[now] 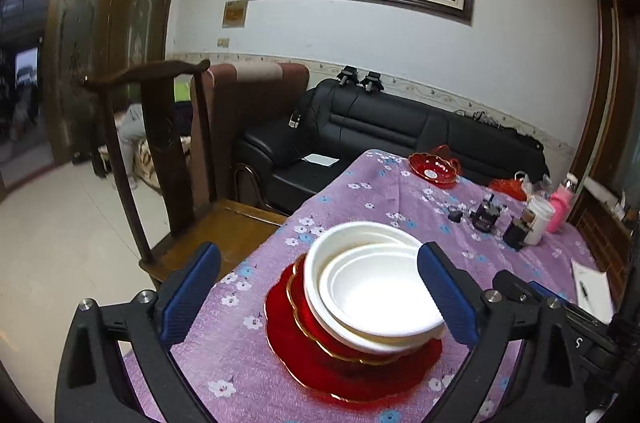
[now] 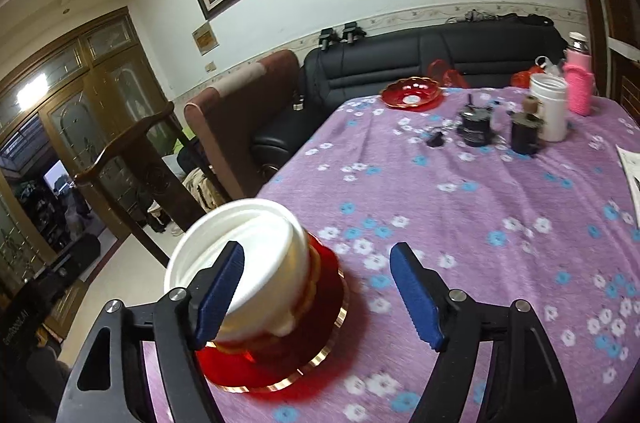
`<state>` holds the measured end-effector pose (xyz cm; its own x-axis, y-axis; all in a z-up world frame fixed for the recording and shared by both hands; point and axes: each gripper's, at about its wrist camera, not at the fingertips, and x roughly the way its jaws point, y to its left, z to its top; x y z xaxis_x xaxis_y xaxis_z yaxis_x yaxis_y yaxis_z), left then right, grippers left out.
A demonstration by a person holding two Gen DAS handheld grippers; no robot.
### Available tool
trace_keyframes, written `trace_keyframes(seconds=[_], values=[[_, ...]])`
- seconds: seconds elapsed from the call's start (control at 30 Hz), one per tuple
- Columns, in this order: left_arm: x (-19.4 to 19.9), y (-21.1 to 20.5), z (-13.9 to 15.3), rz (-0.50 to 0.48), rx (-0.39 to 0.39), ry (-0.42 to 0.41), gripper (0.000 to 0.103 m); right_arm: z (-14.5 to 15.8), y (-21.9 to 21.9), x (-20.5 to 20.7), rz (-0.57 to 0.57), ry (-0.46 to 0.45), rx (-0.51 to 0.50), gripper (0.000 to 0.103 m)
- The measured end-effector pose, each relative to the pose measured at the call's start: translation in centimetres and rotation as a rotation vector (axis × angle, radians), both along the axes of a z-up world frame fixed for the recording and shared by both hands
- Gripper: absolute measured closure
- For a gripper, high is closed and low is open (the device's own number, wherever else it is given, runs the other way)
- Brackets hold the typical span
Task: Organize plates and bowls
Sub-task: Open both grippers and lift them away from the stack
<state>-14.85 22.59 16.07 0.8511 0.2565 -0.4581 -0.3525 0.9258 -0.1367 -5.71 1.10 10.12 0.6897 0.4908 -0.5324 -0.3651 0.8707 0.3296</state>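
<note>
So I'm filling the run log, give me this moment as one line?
stack: white bowls nested on red plates | left gripper: open, around stack | right gripper: open, empty | red dish: far, unstacked

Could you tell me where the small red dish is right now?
The small red dish sits at the table's far edge before the black sofa, left of the white cup.

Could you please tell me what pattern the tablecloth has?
The tablecloth is purple with small white and blue flowers, clearest in the right wrist view.

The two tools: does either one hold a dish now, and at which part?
Nothing is held. The left tool stands open around the white bowls without touching them; the right tool is open beside the stack.
</note>
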Motion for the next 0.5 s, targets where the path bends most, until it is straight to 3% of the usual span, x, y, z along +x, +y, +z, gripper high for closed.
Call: trace_keyframes(seconds=[0.5], values=[[-0.8,-5.2,-1.4,-0.031,0.045,0.083,0.004,-2.7,-6.0,-3.7,-0.042,0.026,-0.006,0.023]])
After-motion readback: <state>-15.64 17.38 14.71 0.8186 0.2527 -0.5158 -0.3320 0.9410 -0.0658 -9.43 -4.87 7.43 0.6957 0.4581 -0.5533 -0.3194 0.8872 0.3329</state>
